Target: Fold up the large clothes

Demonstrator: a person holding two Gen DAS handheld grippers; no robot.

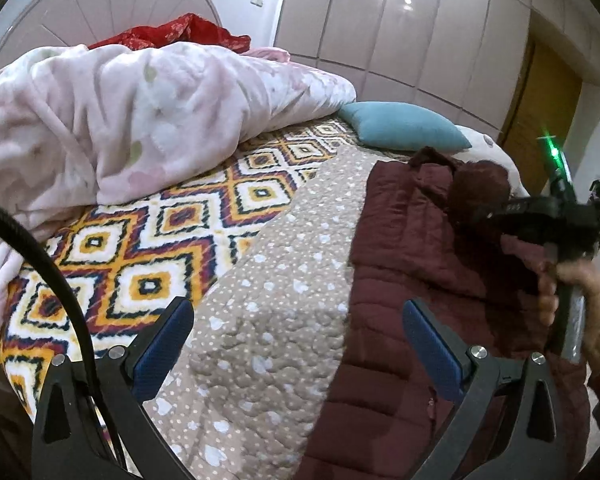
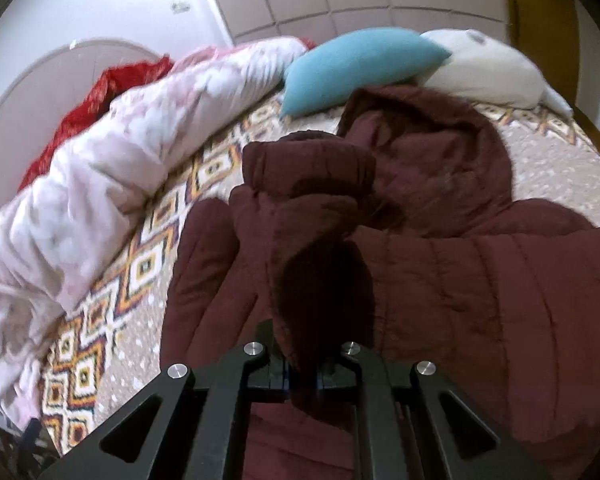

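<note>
A dark maroon quilted jacket [image 1: 428, 304] lies spread on the bed, hood toward the pillows. My left gripper [image 1: 300, 344] stands open above the beige dotted quilt [image 1: 284, 264], just left of the jacket's edge, with nothing between its blue pads. In the left wrist view the right gripper [image 1: 480, 210] is held by a hand [image 1: 592, 312] at the far right, over the jacket. In the right wrist view my right gripper [image 2: 302, 364] is shut on a bunched sleeve [image 2: 308, 208] of the jacket [image 2: 500, 280], lifted over the jacket body.
A rumpled pale pink comforter [image 1: 120, 132] fills the left of the bed on a diamond-patterned blanket [image 1: 148, 252]. A teal pillow [image 1: 400, 126], a white pillow [image 2: 484, 68] and a red cloth [image 1: 172, 32] lie at the far side. Wardrobe doors [image 1: 400, 20] stand behind.
</note>
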